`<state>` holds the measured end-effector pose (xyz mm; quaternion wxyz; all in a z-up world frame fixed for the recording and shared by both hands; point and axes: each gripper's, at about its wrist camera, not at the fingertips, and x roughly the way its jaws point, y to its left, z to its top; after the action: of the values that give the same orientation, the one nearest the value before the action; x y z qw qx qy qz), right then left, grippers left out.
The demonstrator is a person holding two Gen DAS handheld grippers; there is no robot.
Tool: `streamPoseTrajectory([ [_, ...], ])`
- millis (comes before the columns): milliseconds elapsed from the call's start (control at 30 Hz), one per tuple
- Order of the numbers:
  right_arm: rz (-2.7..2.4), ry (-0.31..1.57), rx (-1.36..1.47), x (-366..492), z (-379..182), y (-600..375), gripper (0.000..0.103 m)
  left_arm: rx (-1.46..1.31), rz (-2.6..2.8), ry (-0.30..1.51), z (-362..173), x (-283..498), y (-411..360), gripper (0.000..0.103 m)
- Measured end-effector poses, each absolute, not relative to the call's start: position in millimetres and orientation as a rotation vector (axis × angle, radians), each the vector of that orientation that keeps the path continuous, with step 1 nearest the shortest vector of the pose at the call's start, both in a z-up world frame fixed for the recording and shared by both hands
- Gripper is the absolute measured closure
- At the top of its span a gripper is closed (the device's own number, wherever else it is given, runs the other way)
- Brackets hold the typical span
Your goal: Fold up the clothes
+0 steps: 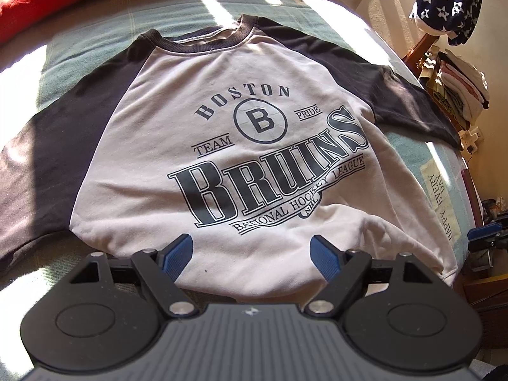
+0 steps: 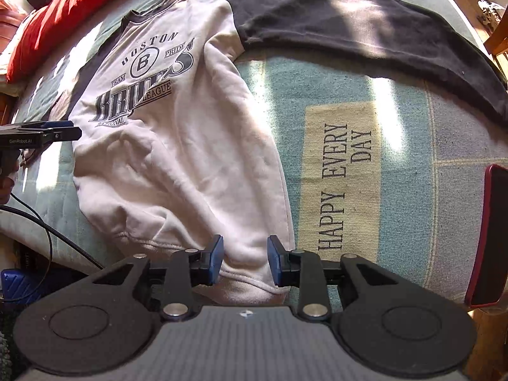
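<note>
A white sweatshirt [image 1: 254, 158] with dark sleeves lies spread face up on a checked bed cover [image 2: 412, 190], filling the frame's centre. The left hand-held gripper [image 1: 252, 255] hangs over its hem, jaws spread wide. The right hand-held gripper [image 2: 245, 260] straddles the hem corner, jaws parted, pads clear.

Both grippers, the left gripper [image 1: 252, 255] and the right gripper [image 2: 245, 260], are black, with blue ribbed pads [image 1: 177, 255], silver pivot screws [image 2: 175, 310] and round discs at the lower frame corners.
</note>
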<state>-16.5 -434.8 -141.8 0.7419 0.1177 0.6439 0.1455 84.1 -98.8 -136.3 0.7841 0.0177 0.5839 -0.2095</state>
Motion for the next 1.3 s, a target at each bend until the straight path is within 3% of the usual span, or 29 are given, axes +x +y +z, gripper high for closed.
streamPoseTrajectory([
  [433, 0.301, 1.103, 0.434, 125.7, -175.1, -409.8, 0.067, -0.138, -0.268, 1.272, -147.3, 73.2, -50.7, 0.022],
  [567, 0.423, 1.070, 0.375, 114.1, -162.8, -370.6, 0.066, -0.182, -0.203, 1.284, -155.7, 66.6, -34.3, 0.022],
  [967, 1.034, 1.127, -0.032, 34.8, -131.2, -200.1, 0.050, -0.121, -0.071, 1.231, -157.6, 41.8, 13.0, 0.022],
  [1033, 1.138, 1.175, -0.056, 18.4, -135.5, -175.6, 0.039, -0.146, -0.045, 1.224, -156.7, 36.2, 26.1, 0.021],
  [1167, 1.119, 1.333, -0.157, -7.3, -169.7, -137.6, 0.038, -0.152, 0.021, 1.206, -158.9, 25.3, 39.6, 0.021],
  [1300, 0.983, 1.308, -0.367, -20.9, -183.9, -124.1, 0.038, -0.146, 0.015, 1.202, -161.7, 16.9, 44.1, 0.021],
])
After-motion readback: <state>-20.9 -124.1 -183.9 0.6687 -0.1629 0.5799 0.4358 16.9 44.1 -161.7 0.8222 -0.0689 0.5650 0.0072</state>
